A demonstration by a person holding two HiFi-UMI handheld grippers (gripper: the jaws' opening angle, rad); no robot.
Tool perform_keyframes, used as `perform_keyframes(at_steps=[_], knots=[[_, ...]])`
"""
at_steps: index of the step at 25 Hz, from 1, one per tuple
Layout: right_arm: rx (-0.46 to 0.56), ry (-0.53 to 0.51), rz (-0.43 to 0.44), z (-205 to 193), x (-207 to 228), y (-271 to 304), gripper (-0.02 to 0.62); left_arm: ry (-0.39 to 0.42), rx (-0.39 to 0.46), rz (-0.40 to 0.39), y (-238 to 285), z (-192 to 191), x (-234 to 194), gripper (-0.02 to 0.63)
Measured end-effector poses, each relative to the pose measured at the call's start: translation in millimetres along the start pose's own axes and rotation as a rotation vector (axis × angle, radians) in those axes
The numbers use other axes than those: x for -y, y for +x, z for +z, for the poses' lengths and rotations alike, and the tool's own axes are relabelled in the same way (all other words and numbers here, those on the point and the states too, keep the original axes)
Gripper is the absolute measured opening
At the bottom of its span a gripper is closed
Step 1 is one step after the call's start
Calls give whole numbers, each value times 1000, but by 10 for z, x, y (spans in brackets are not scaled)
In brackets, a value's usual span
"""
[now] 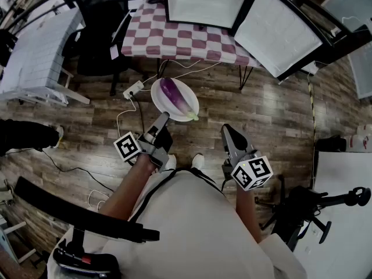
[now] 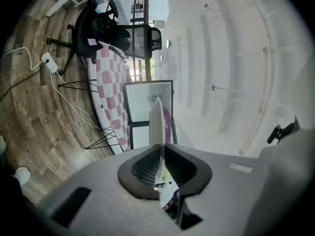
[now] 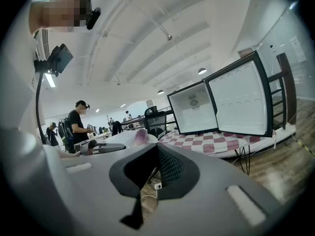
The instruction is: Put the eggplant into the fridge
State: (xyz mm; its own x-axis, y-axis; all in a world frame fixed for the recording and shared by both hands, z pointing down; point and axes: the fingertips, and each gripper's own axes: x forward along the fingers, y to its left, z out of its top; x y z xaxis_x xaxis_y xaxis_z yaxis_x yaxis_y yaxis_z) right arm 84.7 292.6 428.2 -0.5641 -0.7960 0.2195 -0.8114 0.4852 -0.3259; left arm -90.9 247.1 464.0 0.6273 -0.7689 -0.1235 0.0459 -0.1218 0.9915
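Note:
A purple eggplant point(image 1: 177, 95) lies on a white plate point(image 1: 163, 104) held over the wooden floor. My left gripper point(image 1: 160, 121) is shut on the plate's near rim. In the left gripper view the plate point(image 2: 156, 124) shows edge-on between the pads, with the eggplant point(image 2: 169, 126) behind it. My right gripper point(image 1: 228, 133) hangs to the right of the plate, shut, with nothing between its pads. The small fridge point(image 1: 206, 2) stands open on a checked table point(image 1: 174, 39), its door point(image 1: 282, 34) swung right. The right gripper view shows the fridge point(image 3: 194, 107) ahead and the eggplant point(image 3: 141, 136) at the left.
A power strip point(image 1: 133, 89) and white cables lie on the floor before the table. A black office chair point(image 1: 96, 34) and a white table point(image 1: 35, 45) stand at the left. Another black chair point(image 1: 314, 208) is at the lower right. A person point(image 3: 78, 124) stands far off.

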Motion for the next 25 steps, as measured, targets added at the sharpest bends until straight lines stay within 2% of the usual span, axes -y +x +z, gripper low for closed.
perform_keyframes(at_steps=[25], knots=[[32, 28, -80, -159, -418, -37, 7, -2, -22, -17, -568, 198, 59, 32]])
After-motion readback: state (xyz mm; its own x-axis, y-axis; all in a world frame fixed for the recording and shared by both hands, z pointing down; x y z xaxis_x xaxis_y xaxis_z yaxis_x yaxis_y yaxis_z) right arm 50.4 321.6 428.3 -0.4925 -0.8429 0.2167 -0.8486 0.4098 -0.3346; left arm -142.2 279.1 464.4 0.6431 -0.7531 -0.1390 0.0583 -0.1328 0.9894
